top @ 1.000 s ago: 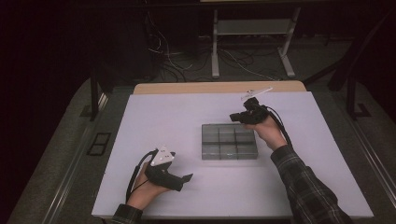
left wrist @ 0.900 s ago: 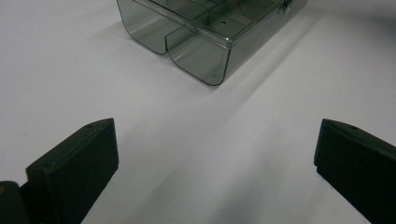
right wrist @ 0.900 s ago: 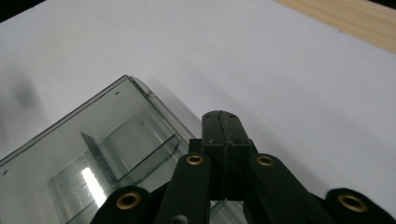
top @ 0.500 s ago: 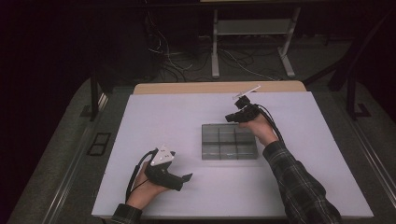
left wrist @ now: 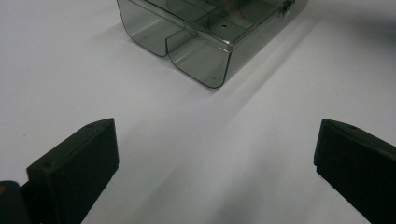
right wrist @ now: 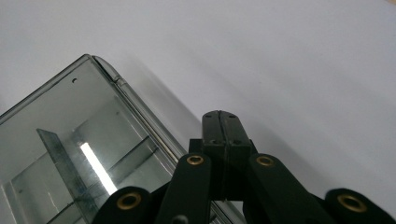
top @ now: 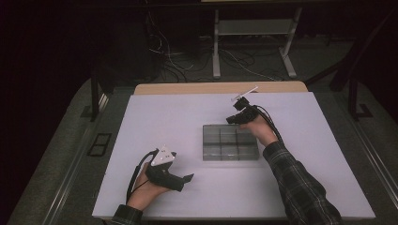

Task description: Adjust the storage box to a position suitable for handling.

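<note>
Right hand-held gripper (top: pixel 231 120): jaws pressed together with nothing between them, tips at the far edge of the clear compartment box (top: pixel 230 142), beside its lid seam. Left hand-held gripper (top: pixel 187 178): jaws wide apart over bare tabletop (top: pixel 187 117), near the front edge, pointing toward the box and well apart from it. The box lies closed around the tabletop's centre, slightly toward the right edge.
</note>
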`<action>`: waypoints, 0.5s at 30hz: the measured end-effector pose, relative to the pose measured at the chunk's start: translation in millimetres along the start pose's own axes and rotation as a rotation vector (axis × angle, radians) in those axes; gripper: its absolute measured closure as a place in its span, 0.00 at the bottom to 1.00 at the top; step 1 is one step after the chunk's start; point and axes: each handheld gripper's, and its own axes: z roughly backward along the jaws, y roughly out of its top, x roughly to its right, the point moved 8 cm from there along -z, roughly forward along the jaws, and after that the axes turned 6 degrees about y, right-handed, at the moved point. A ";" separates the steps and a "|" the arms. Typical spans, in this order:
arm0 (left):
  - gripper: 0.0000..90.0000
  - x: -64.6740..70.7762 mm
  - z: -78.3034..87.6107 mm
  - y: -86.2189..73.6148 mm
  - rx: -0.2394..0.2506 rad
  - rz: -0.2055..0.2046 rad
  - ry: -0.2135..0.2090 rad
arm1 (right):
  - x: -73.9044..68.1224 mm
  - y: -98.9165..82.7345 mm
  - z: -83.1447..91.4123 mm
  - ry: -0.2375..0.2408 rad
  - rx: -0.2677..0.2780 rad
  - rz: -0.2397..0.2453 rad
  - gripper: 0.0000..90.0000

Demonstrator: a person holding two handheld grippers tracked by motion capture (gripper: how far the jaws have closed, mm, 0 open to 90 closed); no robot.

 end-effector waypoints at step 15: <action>0.00 0.2 0.6 0.8 0.004 0.005 -0.002 | -13.0 -4.7 1.1 0.014 -0.018 0.036 1.00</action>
